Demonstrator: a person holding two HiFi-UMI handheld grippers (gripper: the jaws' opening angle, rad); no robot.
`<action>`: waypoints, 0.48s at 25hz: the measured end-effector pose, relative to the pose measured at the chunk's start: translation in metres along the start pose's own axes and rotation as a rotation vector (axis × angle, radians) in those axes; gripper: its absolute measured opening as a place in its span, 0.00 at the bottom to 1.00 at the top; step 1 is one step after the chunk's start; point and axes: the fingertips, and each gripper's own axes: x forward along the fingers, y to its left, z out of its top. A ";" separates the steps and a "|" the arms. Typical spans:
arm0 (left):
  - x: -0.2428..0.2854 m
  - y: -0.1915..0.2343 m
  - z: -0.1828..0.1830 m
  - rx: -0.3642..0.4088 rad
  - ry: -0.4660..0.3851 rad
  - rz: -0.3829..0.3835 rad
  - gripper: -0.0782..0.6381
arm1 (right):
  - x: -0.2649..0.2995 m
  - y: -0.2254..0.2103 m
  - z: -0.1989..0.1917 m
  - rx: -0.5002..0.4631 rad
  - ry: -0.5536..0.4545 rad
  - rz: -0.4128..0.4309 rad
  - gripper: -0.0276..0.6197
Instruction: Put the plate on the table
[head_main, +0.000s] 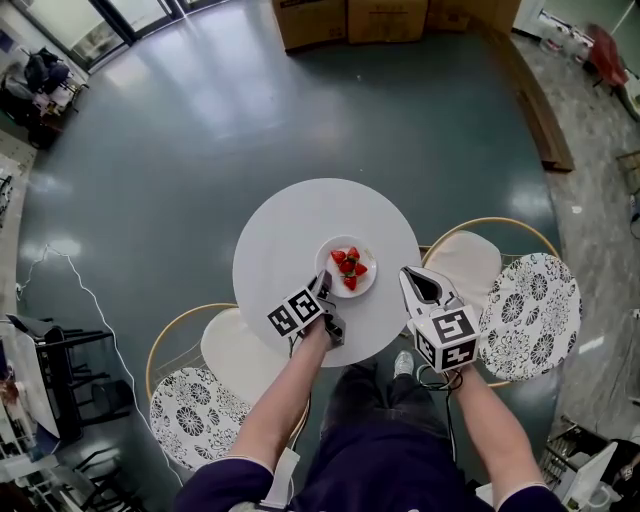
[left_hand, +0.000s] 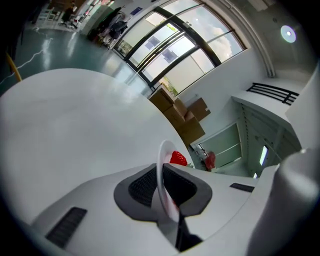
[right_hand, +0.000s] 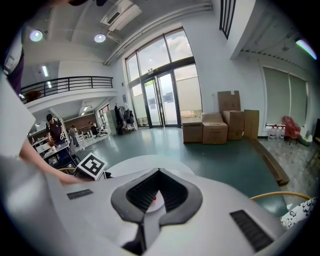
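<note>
A small white plate (head_main: 348, 283) with several strawberries (head_main: 350, 266) is over the near right part of the round white table (head_main: 290, 230). I cannot tell whether it rests on the top or hangs just above it. My left gripper (head_main: 322, 292) is shut on the plate's near rim. In the left gripper view the plate rim (left_hand: 161, 160) runs edge-on between the jaws, with a strawberry (left_hand: 178, 158) behind it. My right gripper (head_main: 408, 272) hovers just off the table's right edge, shut and empty, its tip (right_hand: 159, 172) pointing toward the table (right_hand: 135, 164).
Two wire chairs flank me: one at the left with a plain cushion (head_main: 235, 350) and a patterned one (head_main: 195, 415), one at the right with a plain cushion (head_main: 465, 260) and a patterned one (head_main: 530, 315). Cardboard boxes (head_main: 350, 20) stand at the far wall.
</note>
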 end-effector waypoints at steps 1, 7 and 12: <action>0.000 0.000 0.000 0.021 0.005 0.015 0.15 | 0.000 0.001 0.000 0.000 0.001 0.001 0.05; -0.001 0.010 0.001 0.136 0.020 0.129 0.19 | 0.000 0.000 -0.002 0.002 0.002 0.004 0.05; -0.001 0.013 0.001 0.215 0.039 0.174 0.21 | 0.000 0.001 -0.004 0.003 0.007 0.005 0.05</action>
